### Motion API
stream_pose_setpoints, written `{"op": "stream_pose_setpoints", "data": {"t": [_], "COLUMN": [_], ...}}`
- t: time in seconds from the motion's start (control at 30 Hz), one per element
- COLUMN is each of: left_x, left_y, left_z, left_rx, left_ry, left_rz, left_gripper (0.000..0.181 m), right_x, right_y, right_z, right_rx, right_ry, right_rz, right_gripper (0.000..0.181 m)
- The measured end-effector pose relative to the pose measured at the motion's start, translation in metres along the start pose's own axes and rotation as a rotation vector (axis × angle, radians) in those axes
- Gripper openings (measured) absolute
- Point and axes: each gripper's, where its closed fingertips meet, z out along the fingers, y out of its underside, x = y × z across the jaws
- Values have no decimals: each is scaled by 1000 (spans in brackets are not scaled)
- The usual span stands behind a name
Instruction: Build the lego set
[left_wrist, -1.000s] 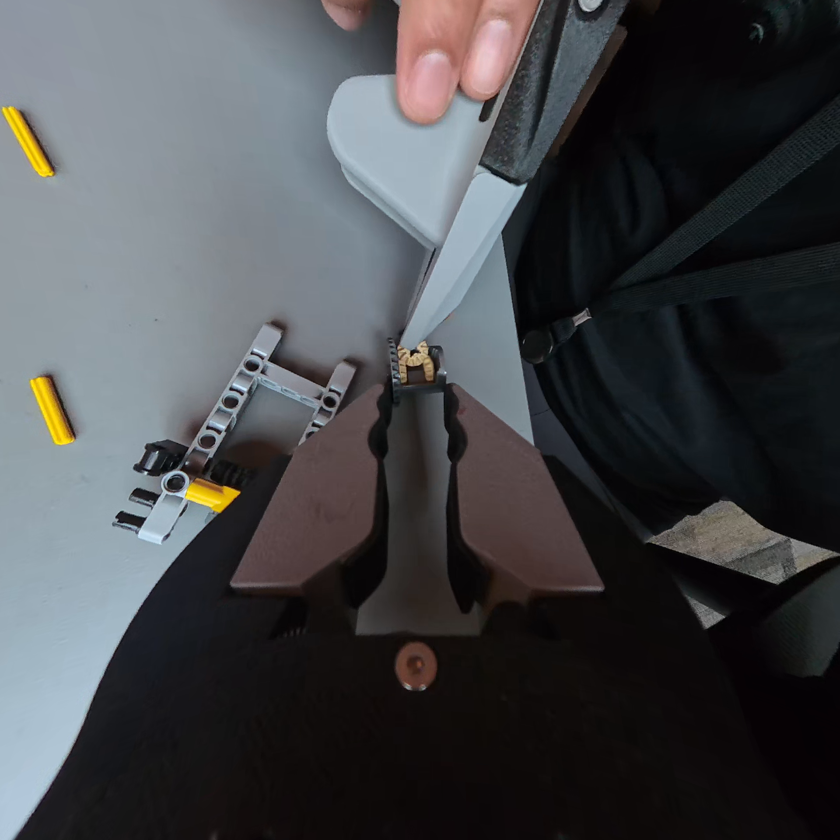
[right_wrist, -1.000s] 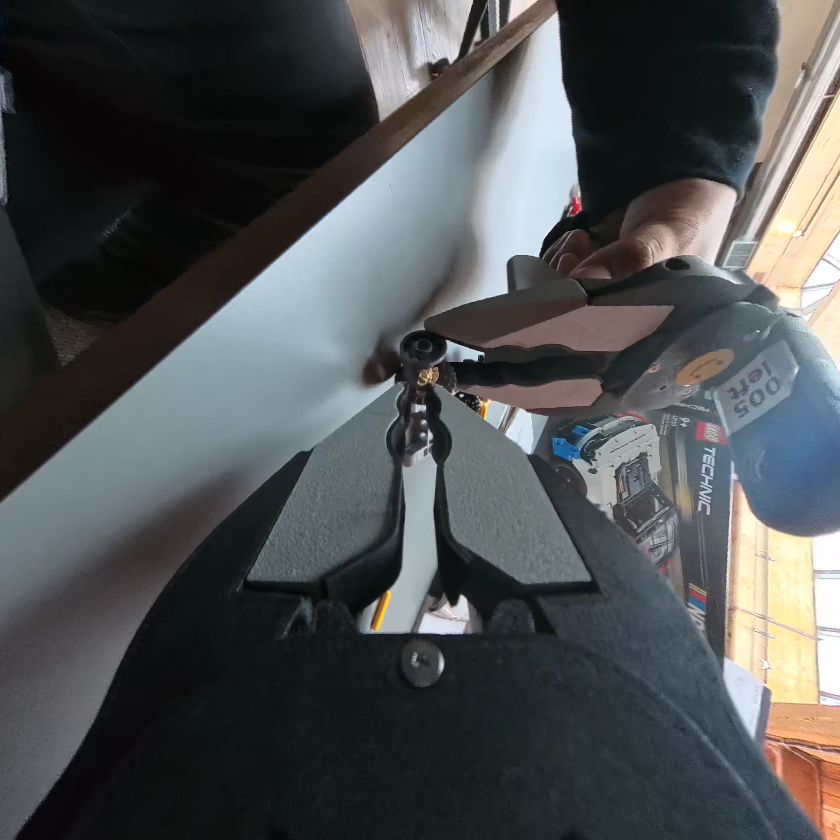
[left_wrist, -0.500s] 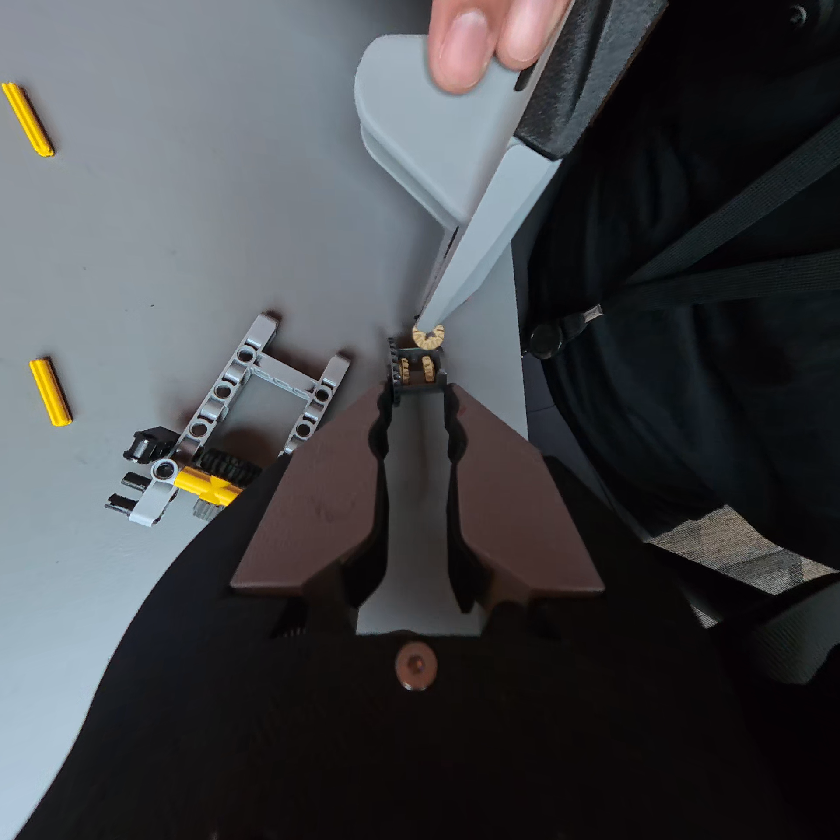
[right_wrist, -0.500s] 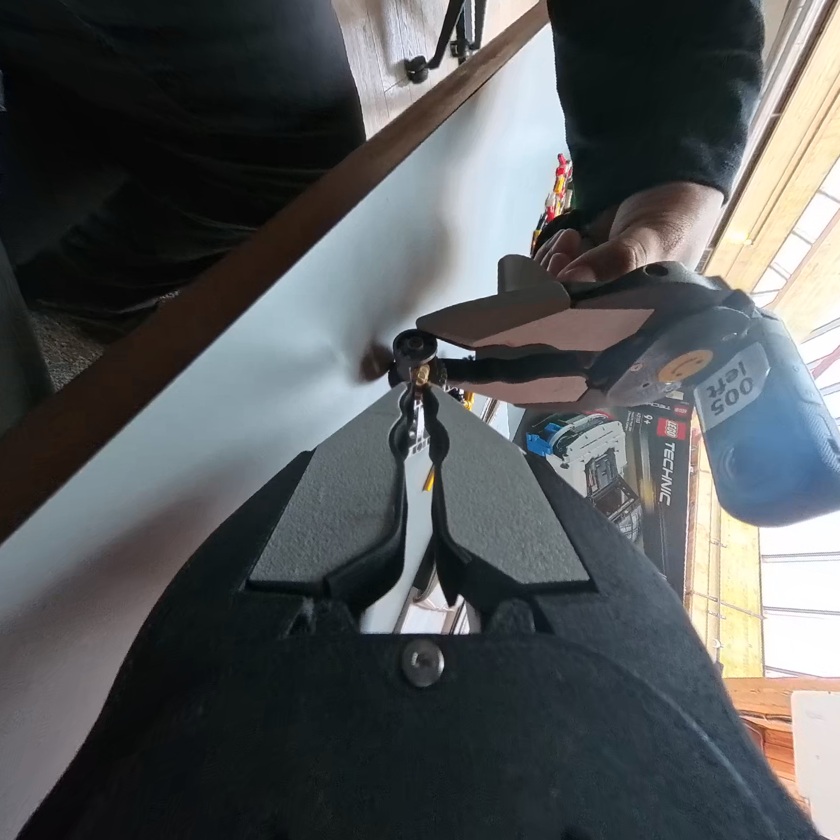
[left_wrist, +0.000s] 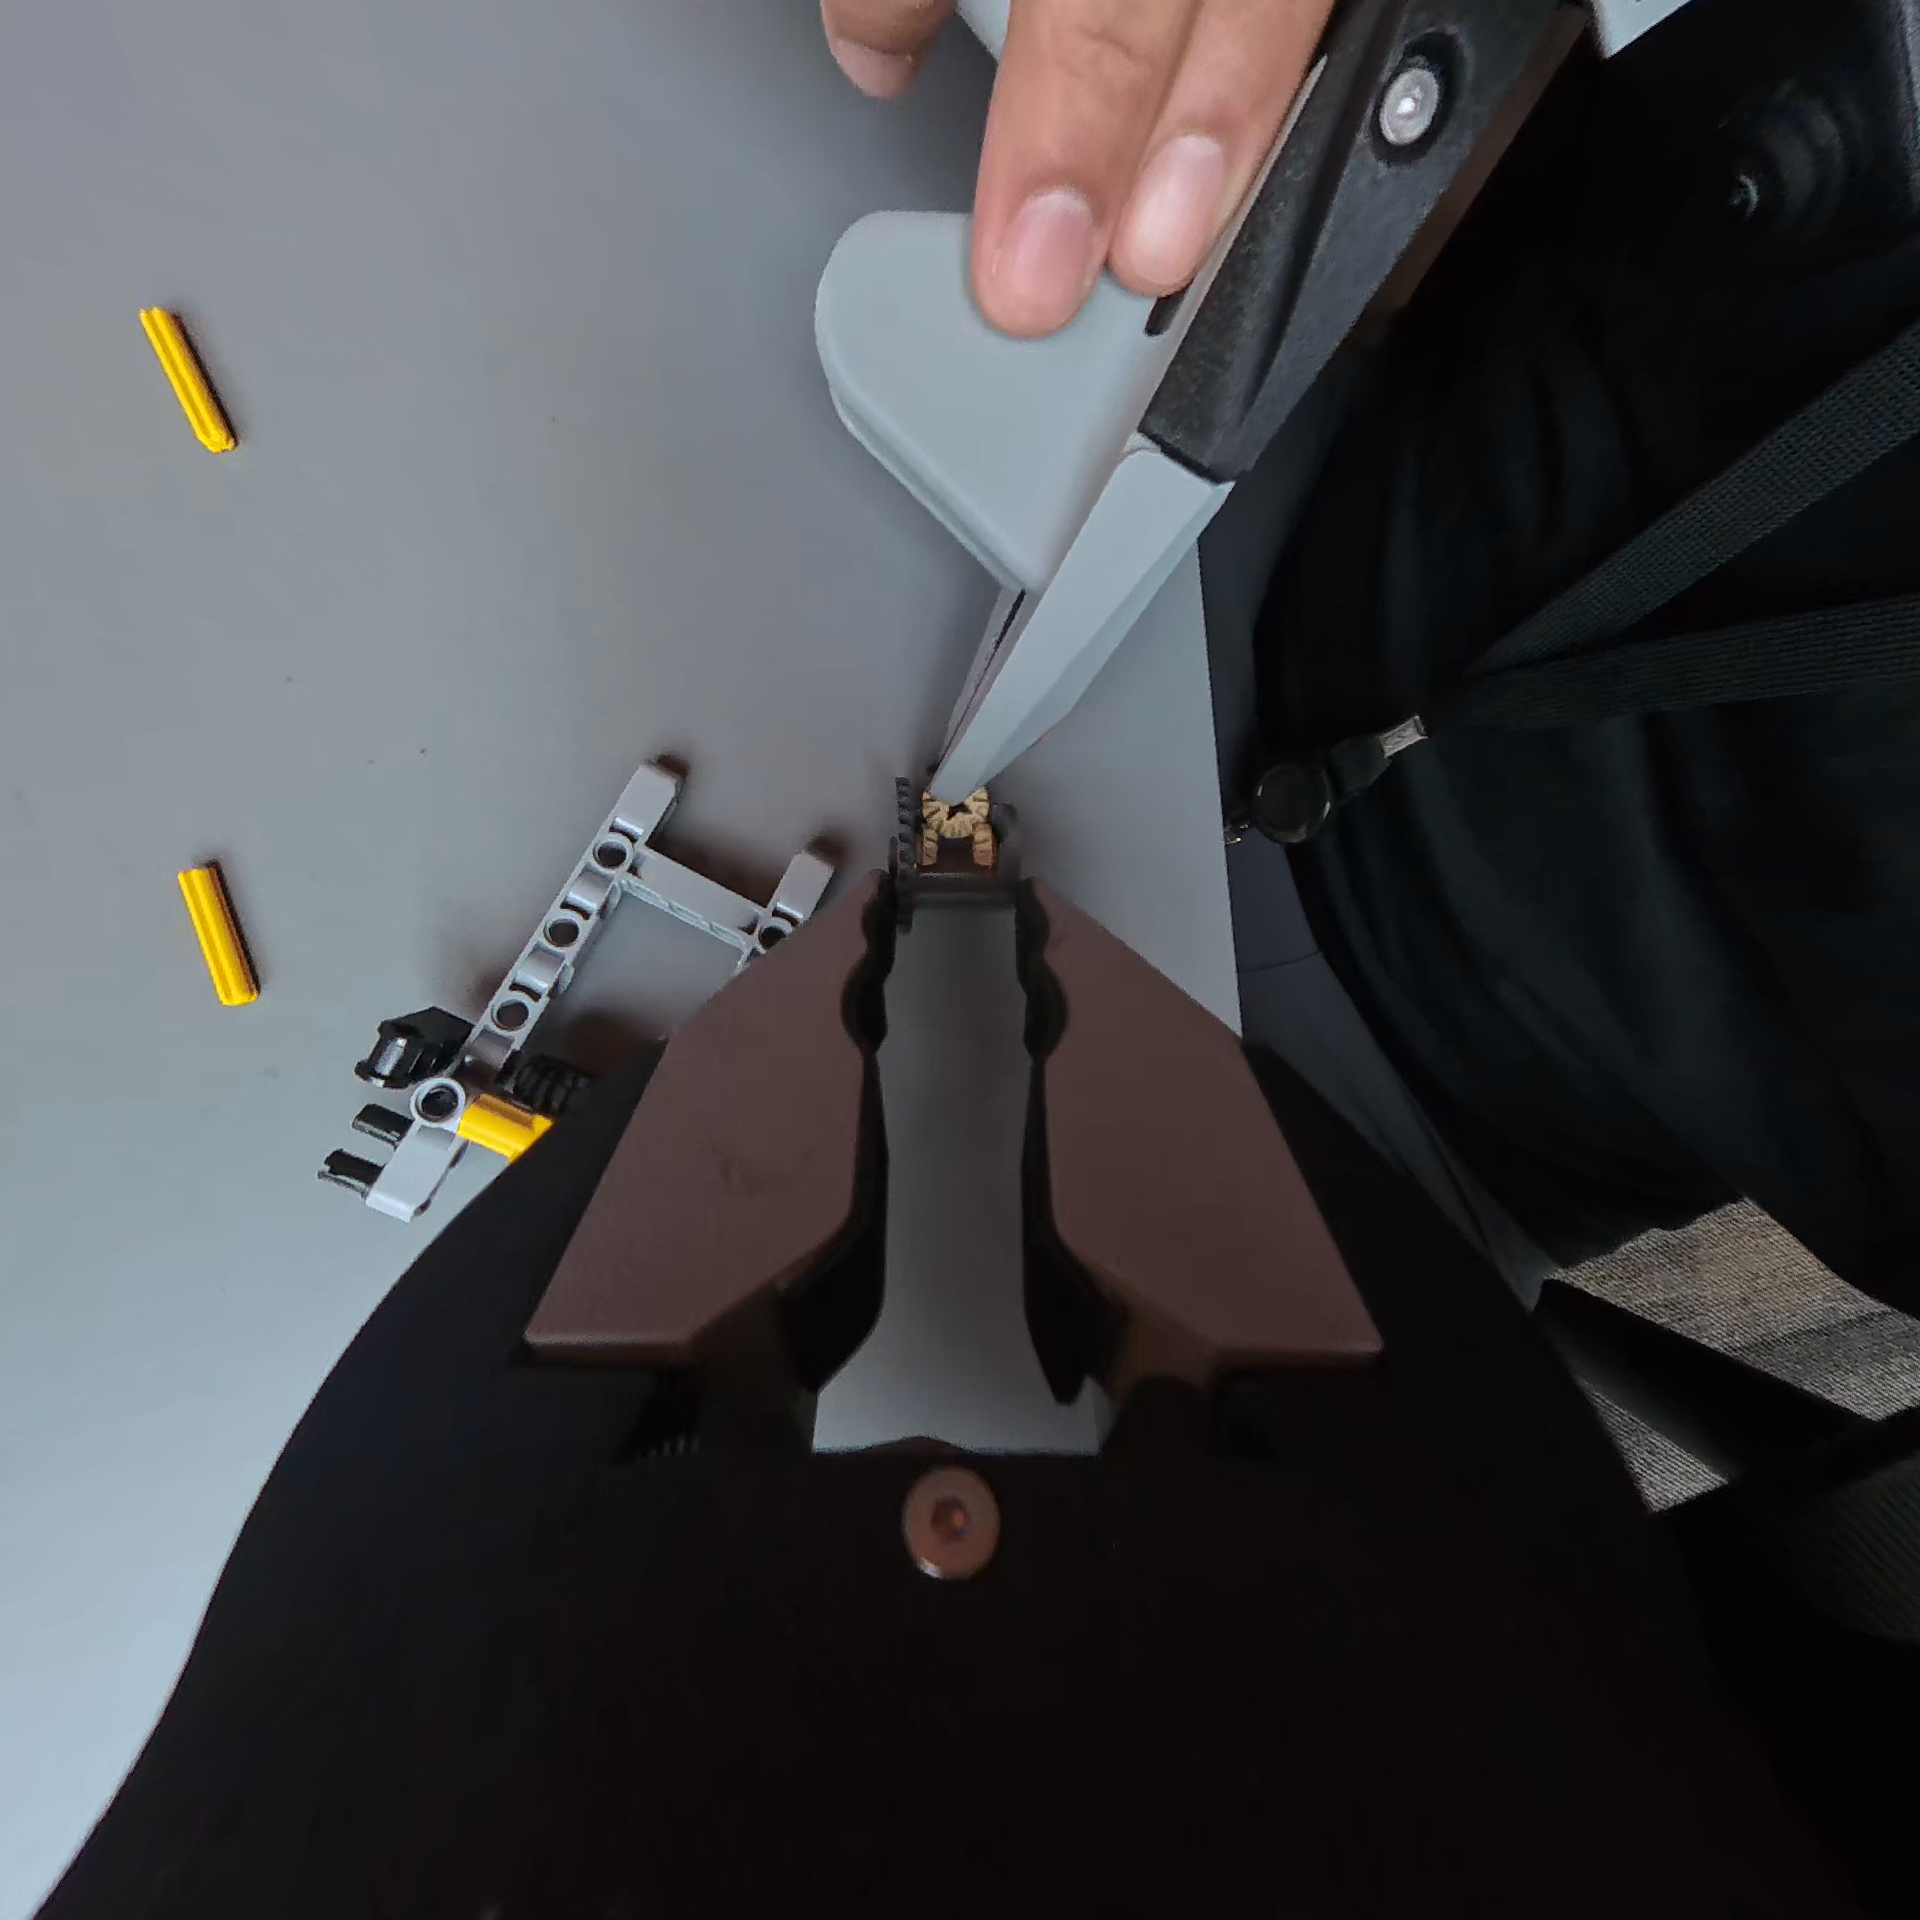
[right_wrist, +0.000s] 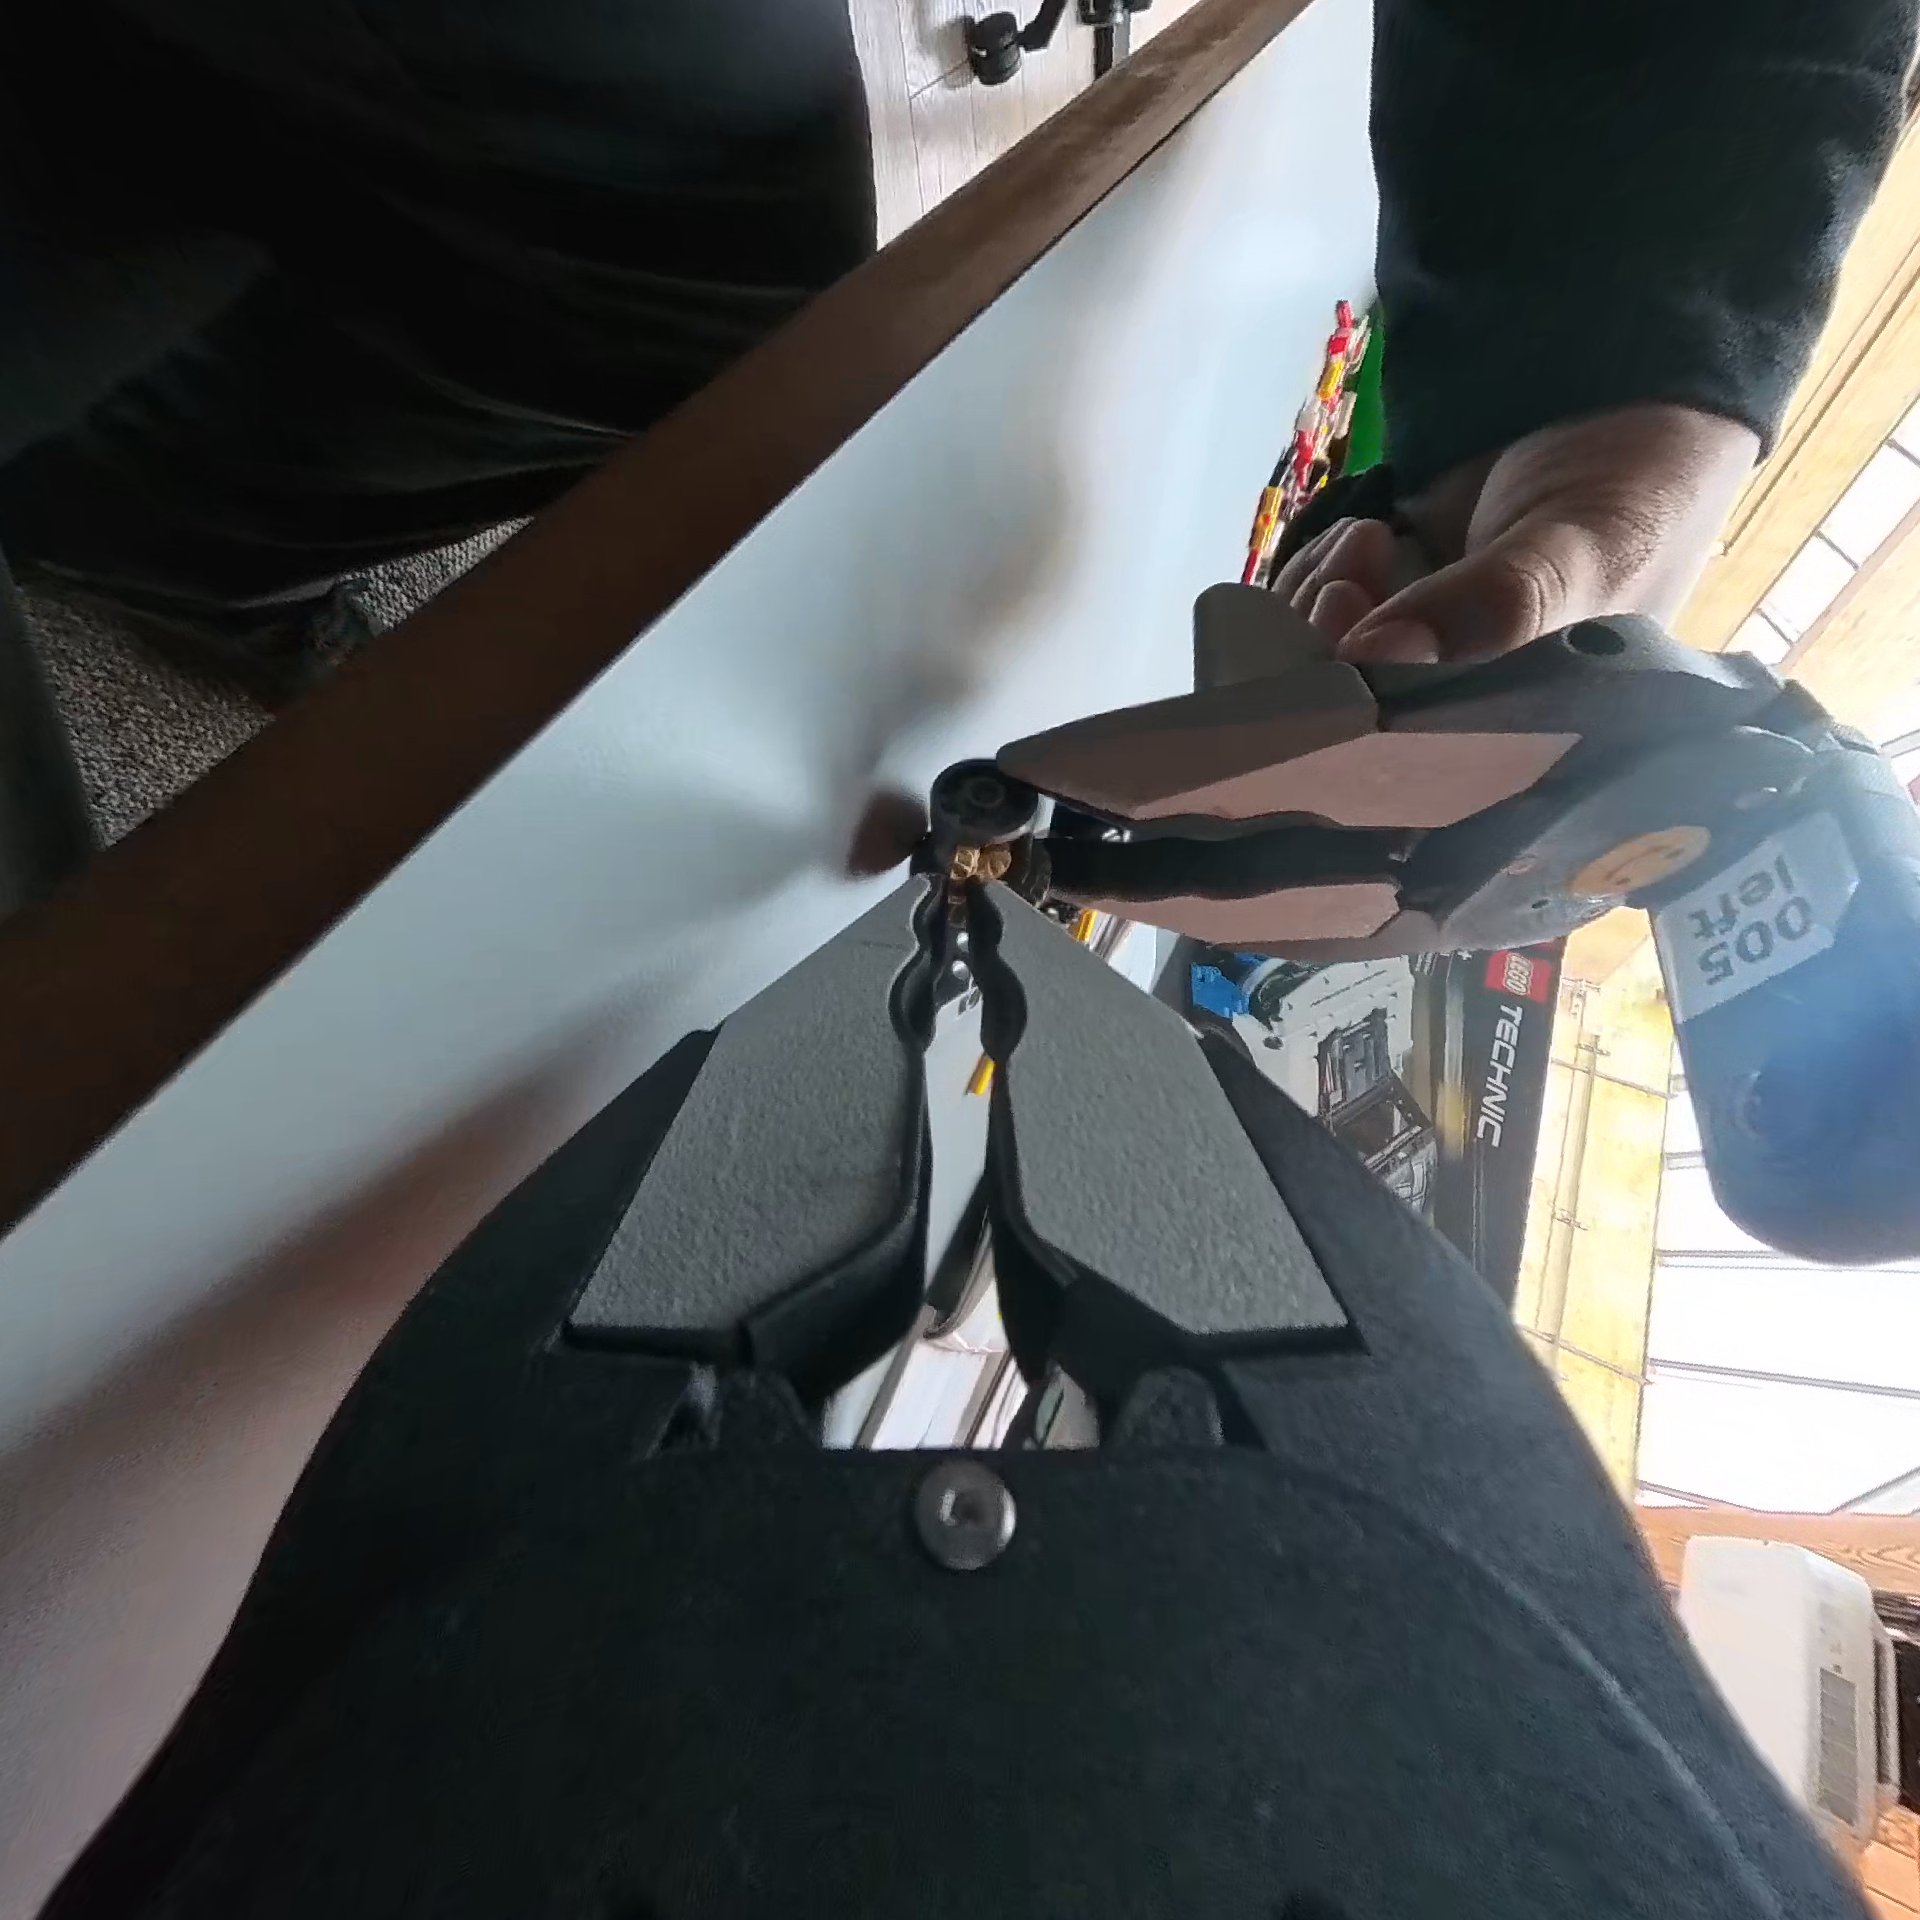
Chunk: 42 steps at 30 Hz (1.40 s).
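Left gripper (left_wrist: 954, 896) holds a small dark gear housing (left_wrist: 951, 868) pinched between its brown fingers (left_wrist: 727, 1143), above the near edge of the grey tabletop (left_wrist: 468, 571). Fingers set narrow, clamped on the housing. Tan gears (left_wrist: 956, 826) show inside the housing.

Right gripper (right_wrist: 961, 914) comes in from above in the left wrist view, grey fingers (left_wrist: 1049, 665) tapering to a point that touches the top tan gear. Its fingers are nearly closed; whether they grip the tan gear or merely press on it, cannot tell. A hand (left_wrist: 1091, 156) rests on the right gripper's body.

In the right wrist view the housing (right_wrist: 982, 805) sits at the meeting point of both tools, with tan gear teeth (right_wrist: 977, 860) just below its round black end.

On the tabletop, well clear: grey frame (left_wrist: 644, 914) with black pins and a yellow connector (left_wrist: 504, 1127) at one end; two loose yellow axles (left_wrist: 187, 379) (left_wrist: 218, 935) farther left. A set box (right_wrist: 1403, 1091) lies beyond.

Step judged: seating a tan gear into the housing.

Risks:
- Gear tiny, contact at fingertips only; a slight sideways push could pop it out and over the nearby table edge.
- Teeth misaligned with the neighbouring gear would block seating.
- Pressing hard could twist the housing in the left grip.
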Motion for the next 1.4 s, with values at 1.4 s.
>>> {"op": "stream_pose_setpoints", "data": {"t": [1.4], "left_x": [-16], "left_y": [-14], "left_z": [8], "left_rx": [172], "left_ry": [-180], "left_rz": [8], "left_gripper": [20], "right_x": [-8], "right_y": [21], "right_z": [-1], "right_rx": [-269], "right_ry": [-90], "right_rz": [-95], "right_gripper": [0]}}
